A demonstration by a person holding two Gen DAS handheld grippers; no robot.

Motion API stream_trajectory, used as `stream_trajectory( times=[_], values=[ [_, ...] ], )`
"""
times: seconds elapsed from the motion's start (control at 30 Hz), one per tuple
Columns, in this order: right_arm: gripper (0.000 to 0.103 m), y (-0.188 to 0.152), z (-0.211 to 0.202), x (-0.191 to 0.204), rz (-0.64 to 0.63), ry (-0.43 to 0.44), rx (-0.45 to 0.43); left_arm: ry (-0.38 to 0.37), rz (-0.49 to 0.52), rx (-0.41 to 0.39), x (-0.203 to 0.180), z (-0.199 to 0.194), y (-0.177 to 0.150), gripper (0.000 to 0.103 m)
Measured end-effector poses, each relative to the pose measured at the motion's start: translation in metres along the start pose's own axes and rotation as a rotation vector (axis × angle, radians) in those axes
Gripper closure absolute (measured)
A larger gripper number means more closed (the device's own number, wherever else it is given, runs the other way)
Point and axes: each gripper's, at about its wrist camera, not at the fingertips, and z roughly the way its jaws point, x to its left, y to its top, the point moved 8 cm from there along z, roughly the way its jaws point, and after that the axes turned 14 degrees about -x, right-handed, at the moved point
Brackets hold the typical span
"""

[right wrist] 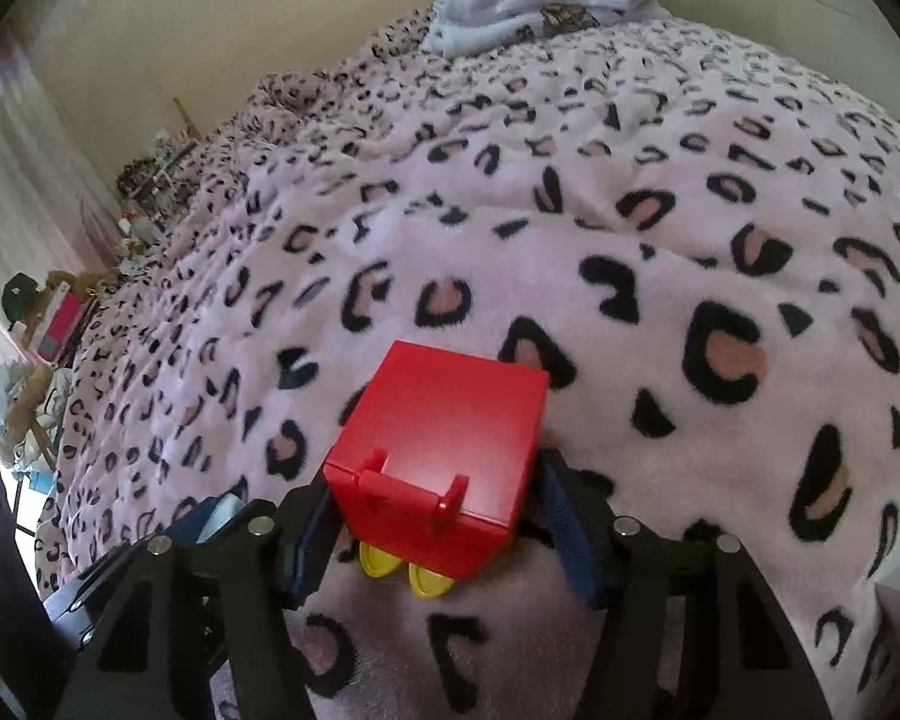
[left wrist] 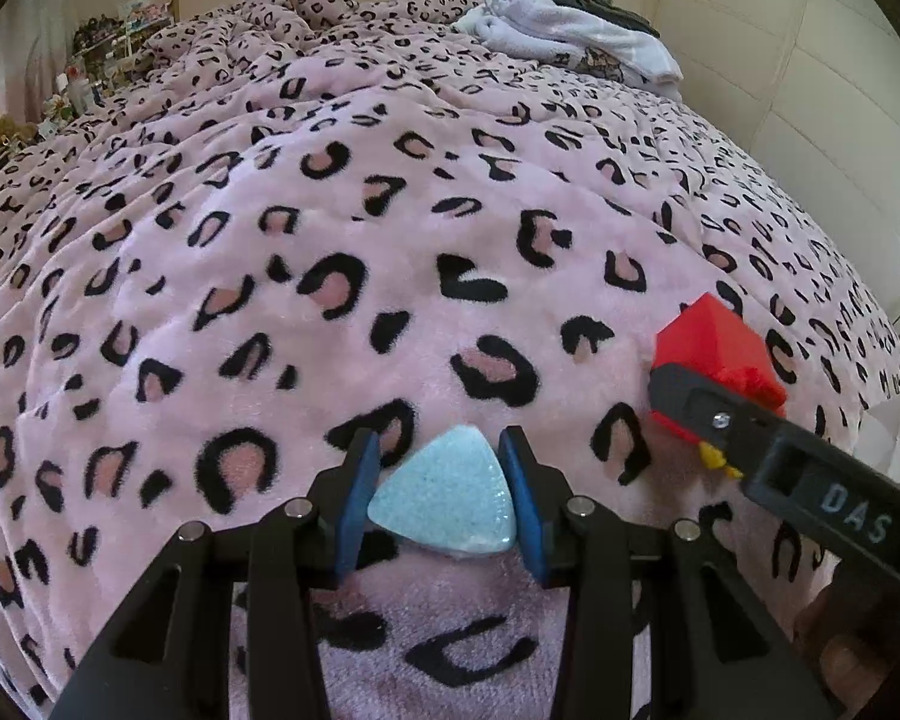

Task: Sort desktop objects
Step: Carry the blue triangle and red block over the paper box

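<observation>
Left wrist view: left gripper fingers clamp a pale-blue rounded triangle, tip pointing away; right of it, right gripper fingers clamp a red cube.

Pink leopard-print blanket; white folded clothes at far end.

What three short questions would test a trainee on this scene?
1. True or false: the red box sits between the jaws of the right gripper.
2. Which shape is the pale blue piece in the left gripper? A round, B triangular, C square.
3. Fill in: the two small parts below the red box's near edge are ___.
Key: 1 true; 2 B; 3 yellow.
</observation>
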Motion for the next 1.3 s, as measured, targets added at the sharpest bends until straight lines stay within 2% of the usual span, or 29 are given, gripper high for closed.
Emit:
stream_trajectory(
  times=[0.17, 0.43, 0.57, 0.83, 1.0, 1.3],
  values=[
    [0.04, 0.003, -0.023, 0.009, -0.025, 0.015, -0.037, -0.003, 0.001, -0.017, 0.001, -0.015, 0.003, 0.061],
    [0.04, -0.008, -0.06, 0.008, -0.022, 0.024, -0.042, 0.007, 0.046, -0.035, -0.004, -0.053, -0.004, 0.061],
    [0.04, -0.021, -0.087, 0.006, -0.042, 0.023, -0.04, 0.009, 0.061, -0.032, -0.007, -0.078, -0.016, 0.061],
    [0.04, -0.049, -0.139, -0.005, 0.002, 0.023, -0.022, 0.011, 0.068, -0.001, -0.012, -0.133, -0.055, 0.061],
    [0.04, -0.066, -0.176, -0.008, -0.008, 0.022, -0.013, 0.01, 0.067, 0.005, -0.024, -0.17, -0.07, 0.061],
    [0.04, -0.085, -0.244, -0.02, -0.011, 0.025, -0.01, -0.027, 0.079, -0.013, -0.066, -0.223, -0.073, 0.061]
  ],
)
